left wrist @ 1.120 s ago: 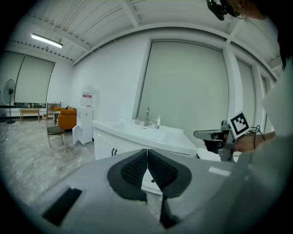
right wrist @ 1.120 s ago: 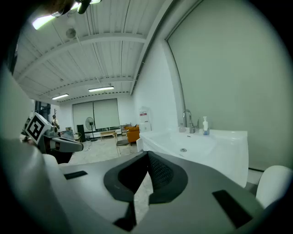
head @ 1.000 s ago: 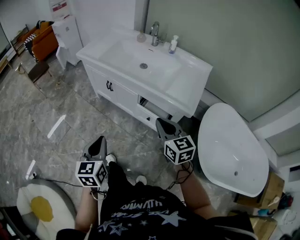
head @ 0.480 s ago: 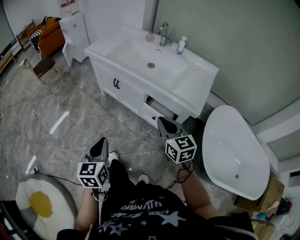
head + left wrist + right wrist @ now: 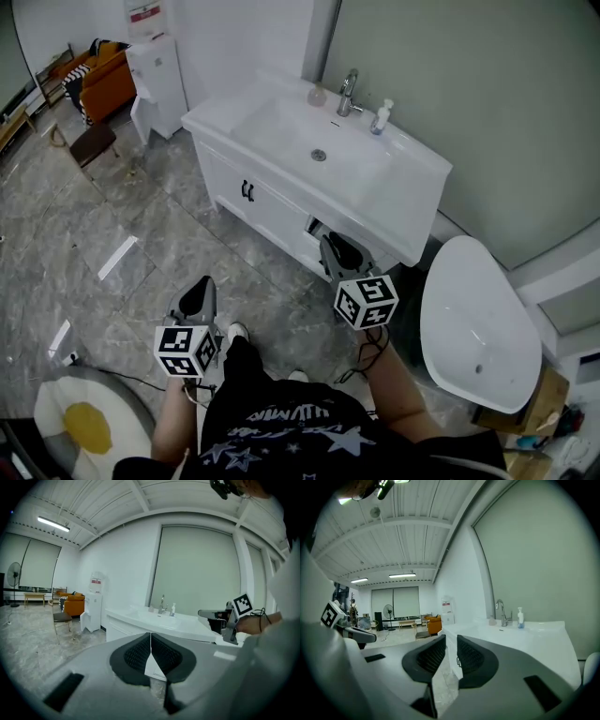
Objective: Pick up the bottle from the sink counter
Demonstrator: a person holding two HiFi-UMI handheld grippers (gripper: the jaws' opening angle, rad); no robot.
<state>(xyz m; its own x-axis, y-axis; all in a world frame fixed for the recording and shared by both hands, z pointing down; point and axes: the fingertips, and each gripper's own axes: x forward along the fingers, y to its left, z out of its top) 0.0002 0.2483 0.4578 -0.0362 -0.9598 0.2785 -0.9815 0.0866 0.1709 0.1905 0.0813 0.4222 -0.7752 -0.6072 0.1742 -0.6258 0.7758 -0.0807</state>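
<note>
bottle (image 5: 380, 116): stood upright at the back of the white surface (image 5: 427, 187), just to the right of the faucet (image 5: 350, 92) and close to the wall; showed a white pump top and a bluish lower body in the right claw view; touched by neither claw.
surface: held a sunken basin (image 5: 314, 141) with a round drain in its middle; lay ahead of both claws and well apart from them.
left claw (image 5: 199, 292): was closed, its dark ribbed pads pressed together with nothing between them; was held low over the grey marbled floor (image 5: 141, 216), pointed toward the vanity.
right claw (image 5: 336, 251): was opening, with a narrow gap between its ribbed pads and nothing in that gap; was held further forward than the left claw, near the vanity's front right corner, short of the bottle.
small round object (image 5: 317, 95): sat on the surface just left of the faucet; too small to identify.
drawer (image 5: 323, 232): stood ajar below the surface, toward the right end of the vanity front.
tub (image 5: 478, 323): white and oval; stood to the right of the vanity, near the right claw.
dispenser (image 5: 157, 70): white; stood against the wall to the left of the vanity.
sofa (image 5: 105, 82): orange; sat in the far left corner, beyond the dispenser.
mat (image 5: 80, 417): shaped like a fried egg, with a yellow centre; lay on the floor at the lower left, beside the left claw's marker cube.
</note>
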